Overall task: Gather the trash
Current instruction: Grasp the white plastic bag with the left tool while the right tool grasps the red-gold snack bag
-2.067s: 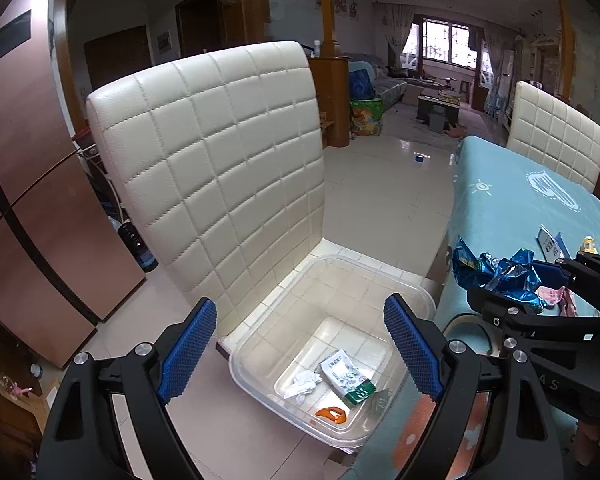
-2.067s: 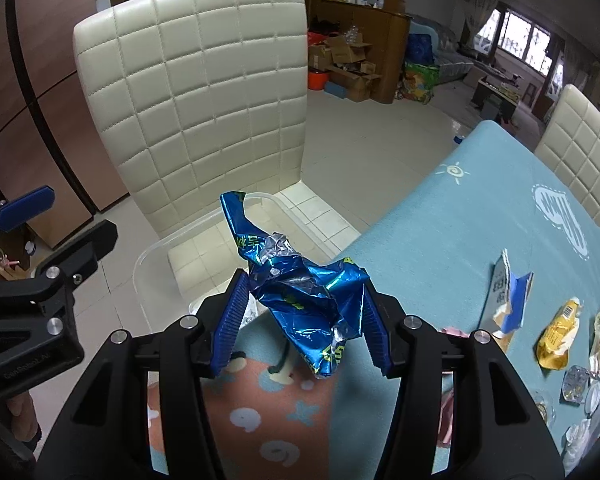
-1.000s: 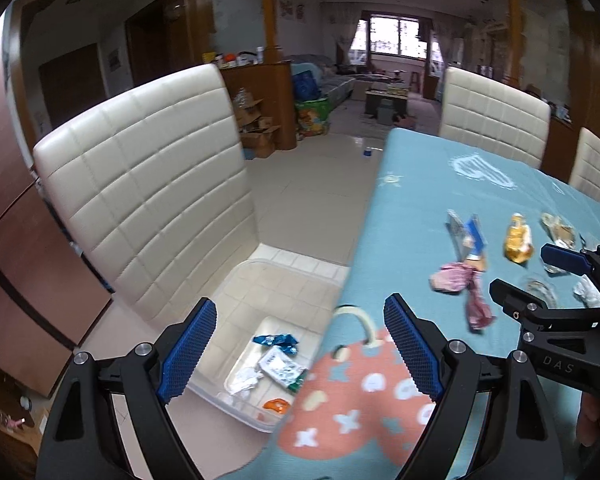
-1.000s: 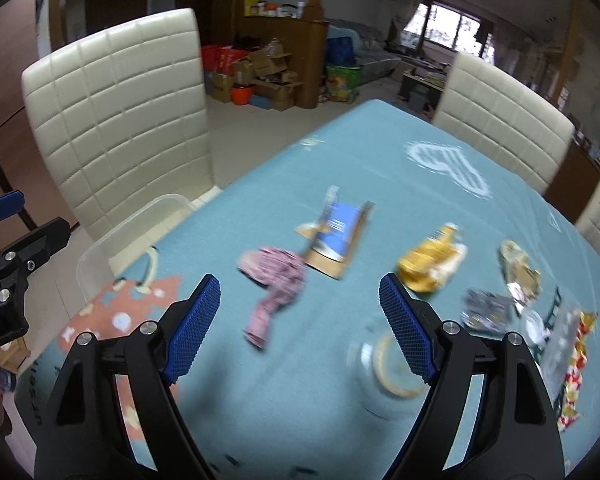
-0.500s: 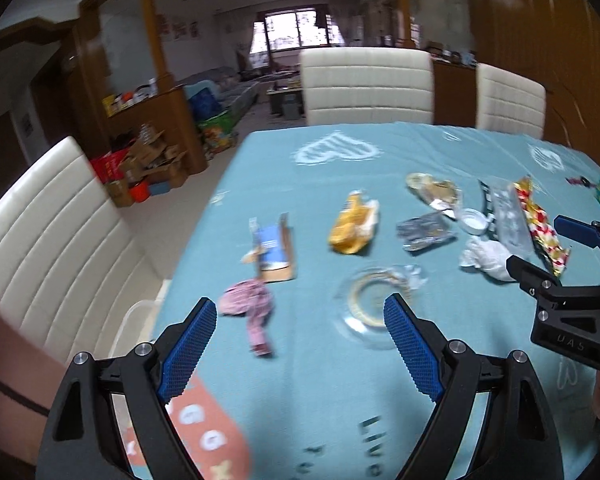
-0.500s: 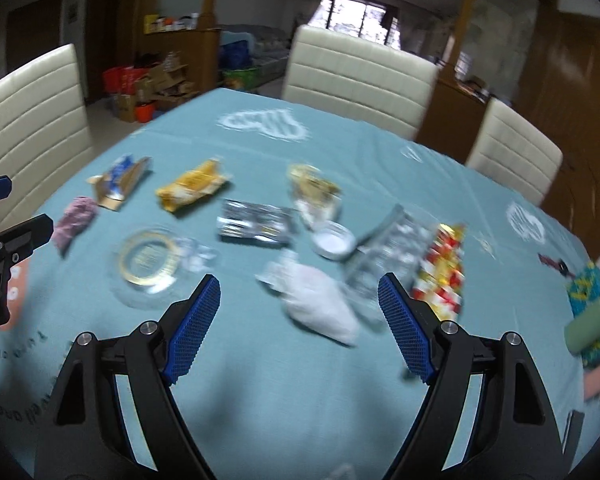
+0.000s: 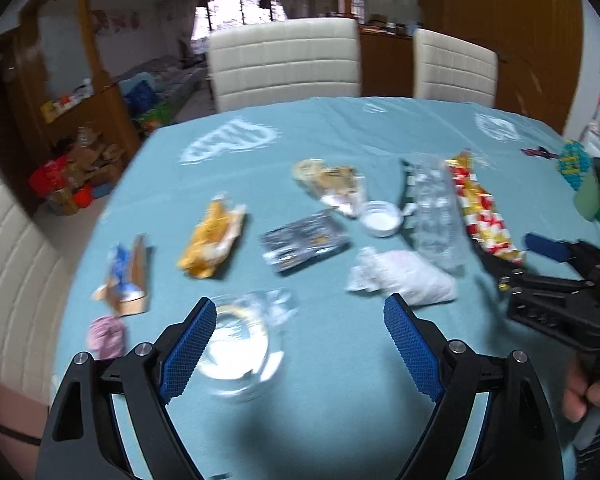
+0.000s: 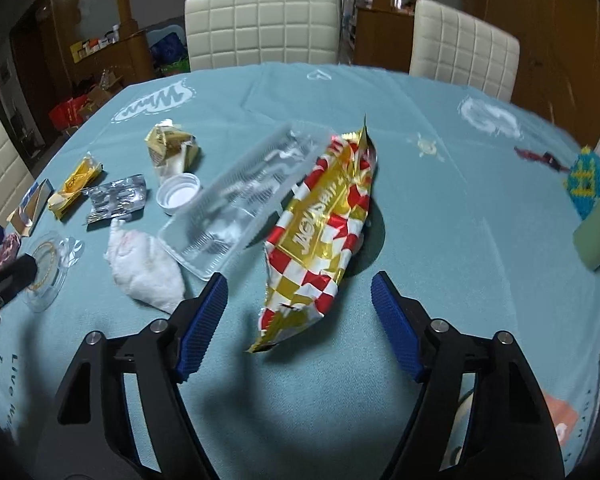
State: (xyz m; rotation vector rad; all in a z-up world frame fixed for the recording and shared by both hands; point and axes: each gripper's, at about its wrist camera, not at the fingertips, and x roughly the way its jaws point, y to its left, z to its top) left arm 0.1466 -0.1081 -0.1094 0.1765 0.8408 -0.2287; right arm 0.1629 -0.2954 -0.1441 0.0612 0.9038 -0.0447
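Hovering over the teal tablecloth (image 8: 440, 208), the right gripper (image 8: 298, 322) has its blue pads spread wide and empty. The red-and-gold checkered wrapper (image 8: 324, 236) lies on the cloth just ahead, its near end between the two fingers. A clear plastic tray (image 8: 240, 196) touches the wrapper's left side, a crumpled white tissue (image 8: 144, 268) beside it. The left gripper (image 7: 296, 346) is also spread wide with nothing in it, above a clear round lid (image 7: 236, 344).

Cream chairs (image 8: 262, 24) behind teal tablecloth (image 8: 440, 208)
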